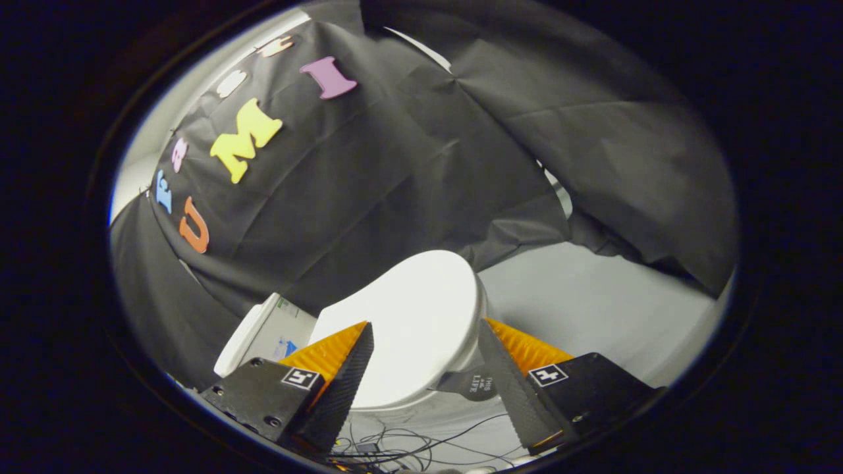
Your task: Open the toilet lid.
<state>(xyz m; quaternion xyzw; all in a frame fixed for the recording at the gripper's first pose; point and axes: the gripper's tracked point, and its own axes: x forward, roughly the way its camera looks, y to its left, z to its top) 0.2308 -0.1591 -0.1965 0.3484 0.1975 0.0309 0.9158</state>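
The gripper (425, 332) is released, its two fingers spread wide apart and pressing on nothing. Between them and just ahead lies the toilet lid (415, 322), one white oval, down flat on the bowl; its near rim curves across the gap between the fingertips, and whether either tip touches it cannot be told. The lid's edge on the right-finger side is rounded and sits just beside that finger's inner face, with one small dark tab (475, 384) sticking out from under the rim there, close against the finger. Beyond the left finger stands one white tank (260, 332), tilted in this view, its flat lid slab on top, touching the hinge end of the seat area. Below the bowl's front, between the fingers, a tangle of thin dark cables (395, 444) lies on the pale floor (593, 303); their number cannot be counted. To the right of the bowl the floor runs bare as far as the hanging black cloth (408, 164), which closes in behind and above the toilet and leaves open room mainly on that right side.
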